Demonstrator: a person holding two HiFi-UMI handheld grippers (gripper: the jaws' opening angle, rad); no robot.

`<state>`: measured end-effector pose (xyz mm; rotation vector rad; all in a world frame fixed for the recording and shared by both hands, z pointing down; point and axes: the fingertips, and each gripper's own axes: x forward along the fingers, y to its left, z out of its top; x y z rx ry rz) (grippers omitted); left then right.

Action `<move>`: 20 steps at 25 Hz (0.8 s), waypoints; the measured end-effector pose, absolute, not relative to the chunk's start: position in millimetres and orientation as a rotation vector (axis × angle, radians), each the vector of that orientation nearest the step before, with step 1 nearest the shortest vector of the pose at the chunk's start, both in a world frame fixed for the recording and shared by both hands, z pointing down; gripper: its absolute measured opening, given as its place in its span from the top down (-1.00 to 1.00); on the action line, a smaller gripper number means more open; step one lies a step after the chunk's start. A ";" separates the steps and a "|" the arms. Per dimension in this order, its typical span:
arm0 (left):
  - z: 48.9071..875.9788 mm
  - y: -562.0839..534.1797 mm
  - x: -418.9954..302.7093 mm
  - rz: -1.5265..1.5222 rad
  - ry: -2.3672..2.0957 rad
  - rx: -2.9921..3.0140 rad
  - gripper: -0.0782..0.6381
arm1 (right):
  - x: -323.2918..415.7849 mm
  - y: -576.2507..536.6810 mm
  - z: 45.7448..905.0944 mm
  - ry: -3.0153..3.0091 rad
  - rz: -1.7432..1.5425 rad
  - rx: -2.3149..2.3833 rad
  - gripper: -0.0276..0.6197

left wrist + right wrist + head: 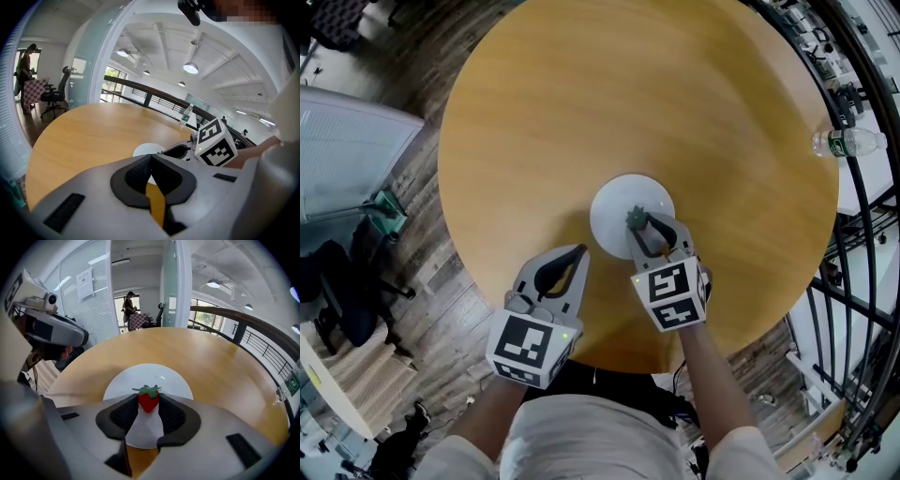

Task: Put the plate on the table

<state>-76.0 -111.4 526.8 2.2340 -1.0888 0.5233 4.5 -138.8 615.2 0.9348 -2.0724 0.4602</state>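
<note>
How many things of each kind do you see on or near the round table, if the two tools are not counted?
plate: 1
strawberry: 1
water bottle: 1
Total: 3

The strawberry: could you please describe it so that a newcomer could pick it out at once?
On the round wooden table lies a white plate near the person's edge. Just over it, the right hand-held gripper is shut on the strawberry: small, red, green-leaved, the only red thing there.

Bright, even daylight and ceiling lamps (190, 68); sharp focus, strong fisheye bending at edges.
</note>
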 end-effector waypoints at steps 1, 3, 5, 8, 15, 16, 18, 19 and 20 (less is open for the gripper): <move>526.6 -111.4 -76.0 0.522 -1.089 2.233 0.72 | 4.4 -138.8 615.3 -2.072 0.461 0.933 0.46; 526.4 -111.6 -76.4 0.520 -1.088 2.231 0.72 | 3.8 -139.3 615.5 -2.073 0.462 0.930 0.46; 526.0 -111.5 -77.0 0.519 -1.088 2.230 0.72 | 3.6 -139.3 615.0 -2.073 0.460 0.929 0.46; 525.8 -110.9 -78.0 0.521 -1.088 2.228 0.72 | 2.5 -138.4 613.7 -2.071 0.444 0.919 0.46; 527.8 -112.9 -80.2 0.519 -1.087 2.232 0.72 | -1.9 -139.9 617.5 -2.072 0.437 0.913 0.45; 528.4 -113.5 -81.3 0.520 -1.087 2.233 0.72 | -3.1 -140.2 618.4 -2.072 0.438 0.913 0.44; 529.4 -113.8 -83.1 0.521 -1.088 2.231 0.72 | -4.7 -140.2 619.5 -2.075 0.446 0.912 0.43; 529.4 -113.3 -83.8 0.521 -1.089 2.230 0.72 | -5.3 -139.9 619.5 -2.077 0.449 0.912 0.41; 529.3 -112.6 -84.5 0.522 -1.090 2.230 0.72 | -5.9 -139.3 619.3 -2.080 0.451 0.911 0.40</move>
